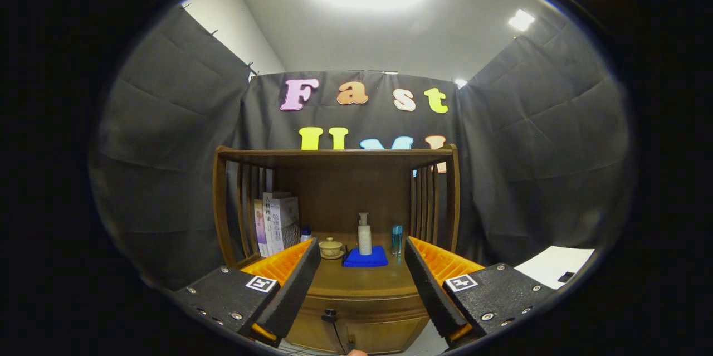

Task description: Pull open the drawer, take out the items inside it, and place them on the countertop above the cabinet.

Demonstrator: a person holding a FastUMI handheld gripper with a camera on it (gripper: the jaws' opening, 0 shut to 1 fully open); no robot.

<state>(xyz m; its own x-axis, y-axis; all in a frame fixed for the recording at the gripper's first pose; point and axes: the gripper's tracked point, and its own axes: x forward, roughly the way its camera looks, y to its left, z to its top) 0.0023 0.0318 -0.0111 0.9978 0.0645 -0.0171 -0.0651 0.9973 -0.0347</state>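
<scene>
Gripper view: fingers (362,275) apart, drawer (365,308) closed.

The handheld two-finger gripper (362,281) shows as two long wedge-shaped fingers (289,289) rising from broad, flat mounting blocks (223,294) with a rough, speckled black texture. Each block carries round silver screw heads (237,316) along its edges and near its corners, and each bears a small square white tag printed with a black coded pattern (262,283). The fingers' outer flanks are ridged with close parallel ribs, while their inner faces are flat and grainy. The fingers stand wide apart, nothing between them
</scene>
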